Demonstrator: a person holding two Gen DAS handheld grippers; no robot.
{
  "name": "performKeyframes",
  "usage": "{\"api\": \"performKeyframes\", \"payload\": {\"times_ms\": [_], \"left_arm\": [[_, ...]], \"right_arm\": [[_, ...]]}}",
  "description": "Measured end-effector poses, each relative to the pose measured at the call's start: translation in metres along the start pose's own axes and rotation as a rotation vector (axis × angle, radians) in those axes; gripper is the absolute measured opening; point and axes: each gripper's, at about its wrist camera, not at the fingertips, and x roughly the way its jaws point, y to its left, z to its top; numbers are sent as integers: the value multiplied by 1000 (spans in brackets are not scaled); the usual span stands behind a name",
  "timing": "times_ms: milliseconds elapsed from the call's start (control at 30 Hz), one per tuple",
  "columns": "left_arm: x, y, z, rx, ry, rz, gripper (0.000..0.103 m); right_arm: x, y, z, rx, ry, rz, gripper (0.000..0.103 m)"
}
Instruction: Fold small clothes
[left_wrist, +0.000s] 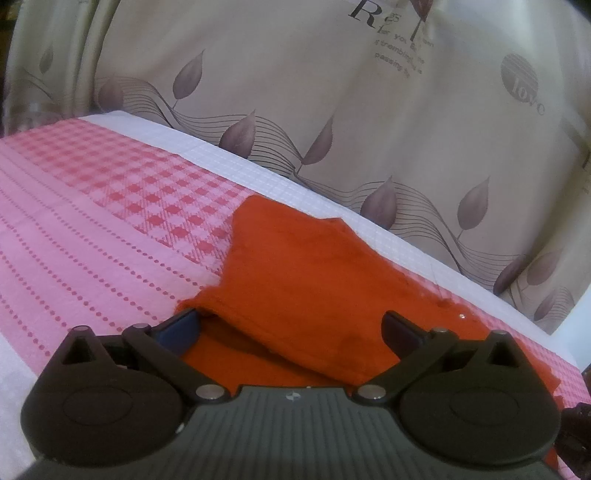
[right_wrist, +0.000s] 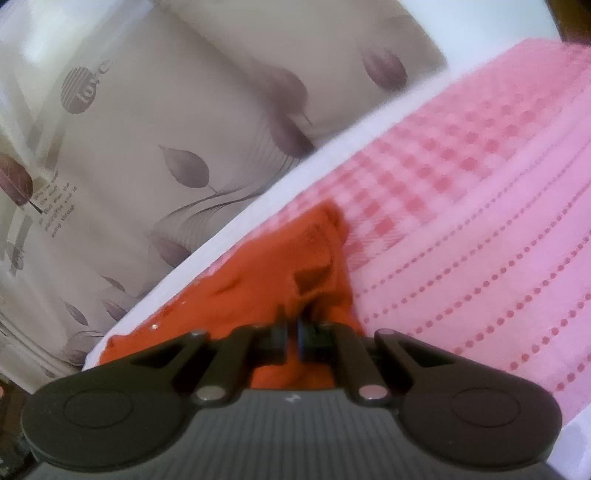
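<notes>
An orange-red small garment (left_wrist: 306, 266) lies on the pink patterned cloth near its far edge, with one part folded over itself. My left gripper (left_wrist: 291, 328) is open, its two fingers wide apart just above the garment's near fold. In the right wrist view the same garment (right_wrist: 258, 280) lies bunched at the cloth's edge. My right gripper (right_wrist: 293, 339) is shut on a raised fold of the garment, its fingers pinched together with orange fabric between them.
The pink checked and dotted cloth (left_wrist: 92, 236) covers a white surface (left_wrist: 229, 155) whose edge runs behind the garment. A beige curtain with brown leaf prints (left_wrist: 332, 92) hangs just beyond that edge. The right wrist view is motion-blurred.
</notes>
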Motion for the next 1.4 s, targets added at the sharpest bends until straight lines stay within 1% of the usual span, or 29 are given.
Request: {"api": "performKeyframes", "payload": {"times_ms": [67,100,133,167,267,333,367,400,433,467,533,600,700,733,767,800,867,933,1033,1100,1233,1300,1367,1400], "left_arm": [[-1,0,0,14,12,-4,103],[-3,-1,-1,28,23,4,103],[-8,-1,-3,47,29,13,103],[-16,2,-6,67,31,6,103],[-44,13,-18,113,51,-40,103],[-62,20,-24,154,78,-68,103],[-71,24,-28,185,98,-78,103],[-79,27,-31,213,116,-91,103],[-88,31,-35,232,127,-105,103],[-100,35,-40,260,133,-127,103],[-124,42,-53,348,136,-157,103],[-146,47,-69,451,141,-165,103],[-180,63,-100,600,166,-169,103],[-187,68,-108,633,170,-165,103],[-201,77,-113,638,134,-174,103],[-210,84,-114,640,128,-170,103],[-221,96,-112,627,164,-170,103],[-227,109,-105,568,193,-168,103],[-233,124,-95,464,232,-224,103],[-233,124,-94,435,254,-265,103],[-232,113,-103,456,267,-310,103],[-231,108,-105,440,272,-349,103],[-230,105,-107,440,288,-386,103],[-229,101,-109,460,288,-386,99]], "right_arm": [[-9,-6,1,44,28,20,5],[-21,-6,-1,67,34,18,7],[-39,-4,-6,77,17,24,8],[-56,-3,-12,68,3,52,10],[-114,1,-39,-2,4,145,13],[-157,-3,-63,-31,2,219,22],[-174,-4,-72,-39,5,248,37],[-192,-8,-83,-45,3,268,58],[-209,-12,-95,-44,-8,270,69],[-224,-18,-106,-41,-21,270,79],[-248,-27,-123,-32,-31,290,78],[-268,-32,-136,-32,-41,291,78],[-286,-29,-147,-78,-47,282,79],[-290,-27,-151,-99,-48,270,79],[-292,-26,-154,-111,-51,262,79],[-295,-25,-157,-118,-52,260,79],[-295,-27,-160,-112,-49,259,79],[-296,-28,-162,-110,-49,252,79],[-296,-27,-165,-139,-48,217,79],[-294,-27,-169,-152,-42,207,79],[-292,-28,-177,-207,-27,148,79],[-291,-30,-181,-215,-3,142,79],[-290,-33,-185,-220,-2,137,79],[-289,-34,-186,-223,-2,140,79]]}}
